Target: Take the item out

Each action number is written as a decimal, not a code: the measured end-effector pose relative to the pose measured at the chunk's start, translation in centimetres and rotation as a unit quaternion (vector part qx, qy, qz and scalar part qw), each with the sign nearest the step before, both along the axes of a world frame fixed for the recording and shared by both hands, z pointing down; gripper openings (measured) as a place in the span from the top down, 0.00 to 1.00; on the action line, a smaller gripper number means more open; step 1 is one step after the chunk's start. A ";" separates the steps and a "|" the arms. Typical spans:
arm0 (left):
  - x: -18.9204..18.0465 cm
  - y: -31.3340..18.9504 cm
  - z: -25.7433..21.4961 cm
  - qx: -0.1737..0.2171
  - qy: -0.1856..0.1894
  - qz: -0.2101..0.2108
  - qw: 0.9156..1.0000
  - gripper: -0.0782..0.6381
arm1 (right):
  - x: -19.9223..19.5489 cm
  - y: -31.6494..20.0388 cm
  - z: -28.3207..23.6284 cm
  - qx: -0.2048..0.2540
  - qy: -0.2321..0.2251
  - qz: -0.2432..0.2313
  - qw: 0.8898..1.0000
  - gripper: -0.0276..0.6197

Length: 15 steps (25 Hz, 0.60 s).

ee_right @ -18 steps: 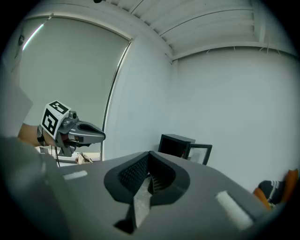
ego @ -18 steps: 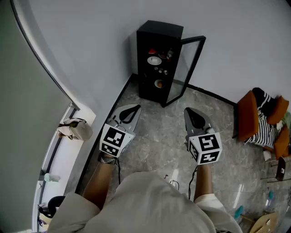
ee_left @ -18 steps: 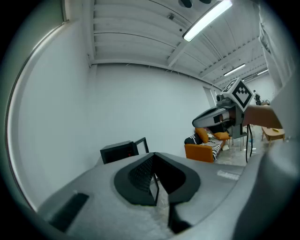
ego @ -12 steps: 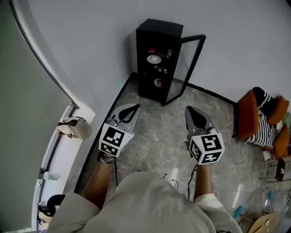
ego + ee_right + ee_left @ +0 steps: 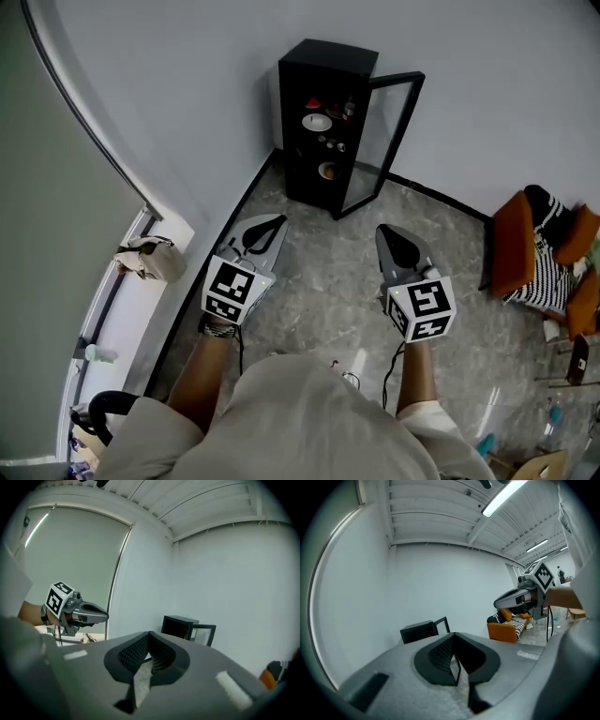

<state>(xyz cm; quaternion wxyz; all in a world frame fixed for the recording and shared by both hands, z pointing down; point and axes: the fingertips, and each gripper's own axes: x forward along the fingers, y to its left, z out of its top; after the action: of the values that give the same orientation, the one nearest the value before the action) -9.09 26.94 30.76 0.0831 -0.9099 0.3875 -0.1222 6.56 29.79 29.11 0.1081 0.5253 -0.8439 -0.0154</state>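
Grippers are sitting nearest to you: you are holding the left gripper [image 5: 274,225] and the right gripper [image 5: 387,234] side by side, well apart, both pointing roughly level over the grey stone floor [image 5: 328,281]. Both pairs of jaws are pressing tip to tip, clenched on nothing. Beyond them, the black cabinet [image 5: 323,66] is standing against the white wall, its glass door [image 5: 386,141] hanging open on your right. Inside, a white dish [image 5: 318,122] is lying on an upper shelf, small pieces [image 5: 330,143] are sitting below it, and a bowl [image 5: 327,172] holding something orange is resting lowest, all well apart from both grippers. Off right, an orange sofa [image 5: 514,239] is carrying a striped cushion [image 5: 551,267].
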 end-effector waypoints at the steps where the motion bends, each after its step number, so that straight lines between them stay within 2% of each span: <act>1: 0.5 0.2 0.1 -0.001 -0.002 -0.002 1.000 0.89 | 0.5 0.0 0.2 0.000 -0.002 -0.003 1.000 0.95; 8: 1.9 0.3 1.4 -0.012 -0.019 -0.011 1.000 0.89 | 1.9 -0.4 1.8 -0.043 -0.021 -0.054 0.997 0.95; 15: 4.1 -1.2 1.9 -0.018 -0.017 -0.006 1.000 0.89 | 5.1 -2.4 1.3 -0.025 -0.008 -0.024 0.999 0.95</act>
<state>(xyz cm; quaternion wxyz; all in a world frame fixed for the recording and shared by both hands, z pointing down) -5.01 25.74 32.62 0.0727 -0.9066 0.3895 -0.1452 11.66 27.39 30.38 0.1145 0.5022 -0.8571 0.0072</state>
